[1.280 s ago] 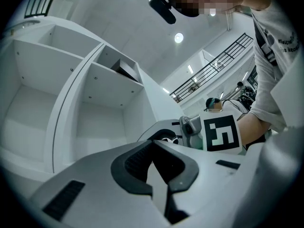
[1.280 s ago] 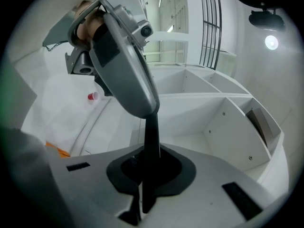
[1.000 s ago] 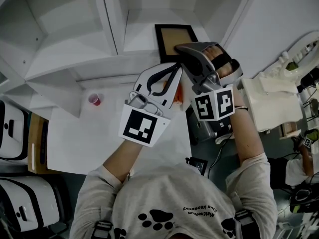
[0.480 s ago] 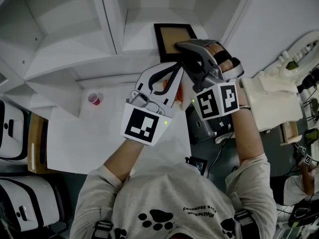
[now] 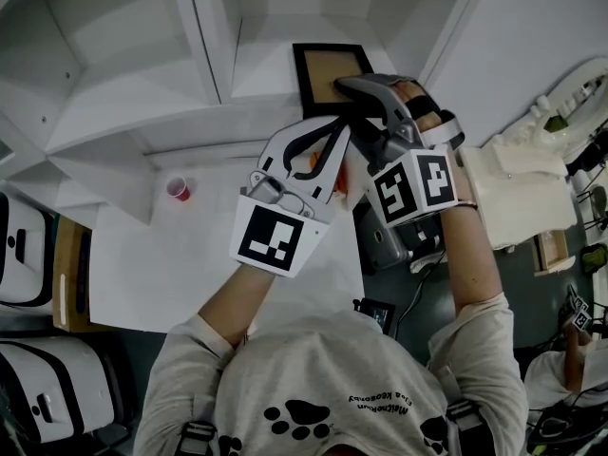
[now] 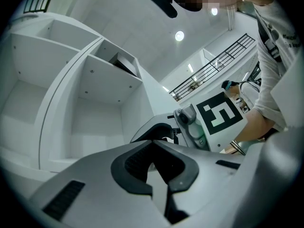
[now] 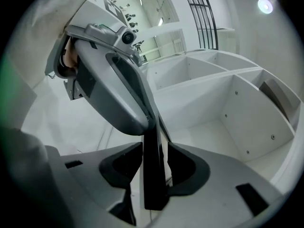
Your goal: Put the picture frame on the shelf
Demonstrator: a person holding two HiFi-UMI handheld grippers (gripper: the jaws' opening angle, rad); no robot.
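shirt: my head view looks down over a grey shirt (image 5: 313, 397); both forearms reach up toward the shelf.
left gripper (image 6: 153, 144): jaws closed tip to tip with nothing between them. It sits low and in front of the frame's left side. In the right gripper view its tip lies right against the frame's edge; I can't tell if it touches.
right gripper (image 7: 154, 148): jaws have just been opening and now stand apart. The frame's dark edge is between them with a thin gap on each side, so the pads aren't pressing.
table (image 5: 190, 255): white top, below the shelf front.
cup (image 5: 180, 189): 1 small red cup on the table, well left of both grippers and clear of the frame.
picture frame (image 5: 323, 69): rectangular, with a black border and a tan panel. It stands upright in the shelf bay just right of the divider, near the front lip. Edge-on in the right gripper view it reads as 1 thin dark slat.
in the way: from the head view the right gripper covers the frame's lower right corner, and the left gripper crowds its lower left.
divider (image 5: 204, 36): white upright panel, near the frame's left side but not touching.
shelf (image 5: 142, 93): white unit with several open bays, boards fanning out to the left.
right side: bulky cream-coloured gear (image 5: 513, 198), well apart from the frame; I can't tell what it is.
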